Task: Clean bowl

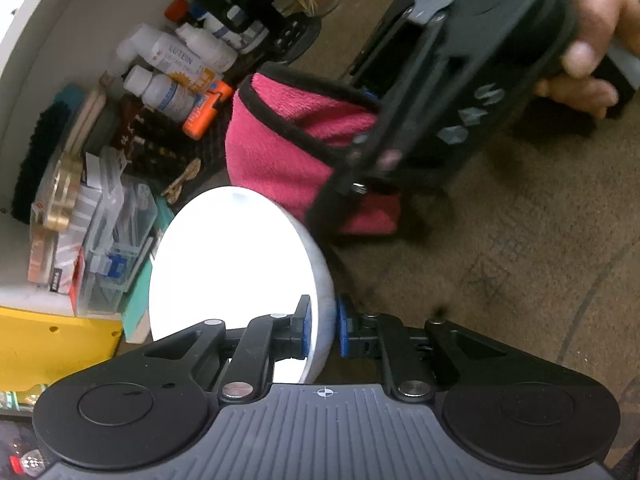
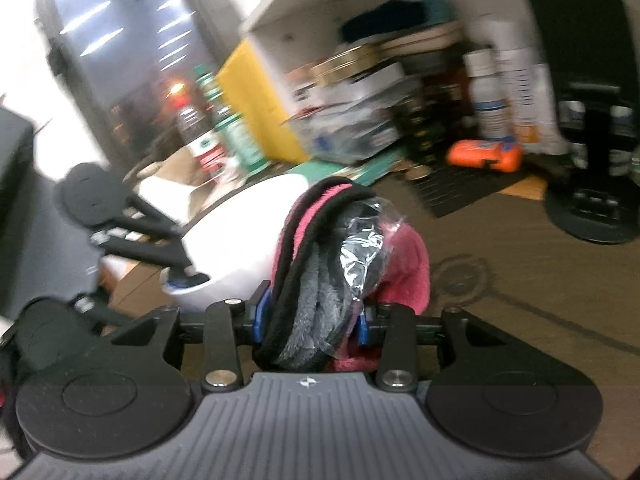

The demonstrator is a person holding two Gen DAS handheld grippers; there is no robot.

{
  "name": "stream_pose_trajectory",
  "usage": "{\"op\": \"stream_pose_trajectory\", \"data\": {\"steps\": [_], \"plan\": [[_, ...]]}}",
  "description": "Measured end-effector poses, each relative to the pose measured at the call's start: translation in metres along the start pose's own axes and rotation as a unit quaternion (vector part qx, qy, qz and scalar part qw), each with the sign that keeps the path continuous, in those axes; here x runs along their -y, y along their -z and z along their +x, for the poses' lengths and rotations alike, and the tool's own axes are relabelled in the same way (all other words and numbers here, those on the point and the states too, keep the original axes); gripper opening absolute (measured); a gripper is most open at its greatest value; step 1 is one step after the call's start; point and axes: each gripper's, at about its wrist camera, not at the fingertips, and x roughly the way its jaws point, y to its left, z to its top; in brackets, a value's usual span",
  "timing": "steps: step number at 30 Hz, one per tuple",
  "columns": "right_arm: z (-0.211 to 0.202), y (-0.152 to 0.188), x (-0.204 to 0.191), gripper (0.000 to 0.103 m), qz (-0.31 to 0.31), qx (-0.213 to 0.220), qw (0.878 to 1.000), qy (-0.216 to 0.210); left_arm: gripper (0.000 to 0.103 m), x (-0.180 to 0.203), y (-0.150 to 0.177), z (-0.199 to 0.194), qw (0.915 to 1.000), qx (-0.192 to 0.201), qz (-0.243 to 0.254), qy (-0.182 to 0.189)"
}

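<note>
The left hand-held gripper (image 1: 323,330) pinches the rim of the white bowl (image 1: 228,276), one blue pad inside the wall and one outside, and holds it tipped on edge so the opening faces sideways, above the brown surface (image 1: 500,260). The right hand-held gripper (image 2: 310,320) is clamped on a bunched pink cloth (image 2: 404,264) with black edging and a grey underside; a scrap of clear plastic (image 2: 366,248) is caught in the fold. A person's hand (image 1: 600,36) grips the right tool's body.

In the left wrist view the cloth hangs just beside the bowl's far rim, outside it; whether it touches the rim there is hard to say, as the right wrist view is blurred by motion.

My judgement is that the wiping step is in hand: bowl presented, cloth at its edge. This fits either the cloth going in for a pass or coming away from one. A further pass would call for the cloth to press against the inner wall while the left grip keeps the bowl steady.
</note>
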Motion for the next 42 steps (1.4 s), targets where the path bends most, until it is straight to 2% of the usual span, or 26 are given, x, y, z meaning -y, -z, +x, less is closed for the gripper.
{"op": "stream_pose_trajectory", "data": {"steps": [4,7,10,19,21,24,25,26,28,29,30,31,32,33,35,37,40,42], "plan": [[-0.005,-0.002,-0.012,0.041,-0.030,-0.017,0.999,-0.036,0.016,-0.003,0.002,0.000,0.9999,0.003,-0.010,0.002],[-0.016,-0.004,-0.016,0.040,-0.038,-0.010,0.997,-0.066,0.016,-0.003,0.002,-0.001,0.9999,0.002,-0.011,0.006],[-0.021,-0.005,-0.014,0.039,-0.035,0.000,0.996,-0.080,0.020,0.002,0.002,0.001,0.9999,-0.002,-0.003,0.010],[-0.019,-0.005,0.015,0.039,0.008,0.018,1.000,-0.013,0.023,-0.003,0.003,-0.007,0.9999,0.003,-0.014,-0.001],[-0.017,-0.004,0.021,0.039,0.012,0.012,1.000,0.018,0.029,-0.006,0.003,-0.014,0.9998,0.009,-0.019,-0.005],[-0.010,0.000,0.025,0.040,0.006,-0.005,0.998,0.065,0.051,-0.006,0.005,-0.022,0.9994,0.018,-0.020,-0.023],[-0.006,0.002,0.025,0.041,0.001,-0.014,0.997,0.082,0.064,-0.006,0.006,-0.026,0.9992,0.021,-0.020,-0.029],[-0.005,0.003,0.025,0.043,-0.002,-0.018,0.996,0.089,0.073,-0.005,0.007,-0.028,0.9989,0.024,-0.020,-0.034],[0.001,0.006,0.019,0.048,-0.030,-0.027,0.992,0.120,0.078,-0.003,0.009,-0.038,0.9979,0.037,-0.022,-0.048],[0.005,0.007,0.015,0.054,-0.041,-0.034,0.990,0.131,0.085,-0.002,0.011,-0.044,0.9972,0.045,-0.023,-0.055],[0.006,0.010,0.012,0.057,-0.049,-0.037,0.989,0.137,0.090,0.000,0.015,-0.054,0.9959,0.060,-0.026,-0.062],[0.007,0.012,0.008,0.066,-0.062,-0.040,0.987,0.143,0.101,0.002,0.023,-0.067,0.9939,0.078,-0.036,-0.069],[0.009,0.015,0.003,0.070,-0.076,-0.042,0.985,0.151,0.103,0.003,0.031,-0.078,0.9919,0.091,-0.048,-0.075],[0.013,0.018,-0.003,0.072,-0.096,-0.047,0.980,0.167,0.103,0.004,0.039,-0.088,0.9896,0.104,-0.060,-0.080],[0.022,0.024,-0.014,0.083,-0.136,-0.060,0.968,0.201,0.103,0.004,0.060,-0.105,0.9841,0.121,-0.096,-0.087],[0.027,0.027,-0.020,0.089,-0.156,-0.069,0.962,0.213,0.103,0.003,0.082,-0.115,0.9791,0.128,-0.132,-0.086],[0.027,0.029,-0.028,0.092,-0.167,-0.061,0.961,0.213,0.103,-0.003,0.110,-0.099,0.9681,0.114,-0.196,-0.107],[0.026,0.030,-0.034,0.092,-0.174,-0.055,0.960,0.212,0.103,-0.009,0.119,-0.079,0.9564,0.100,-0.242,-0.129]]}}
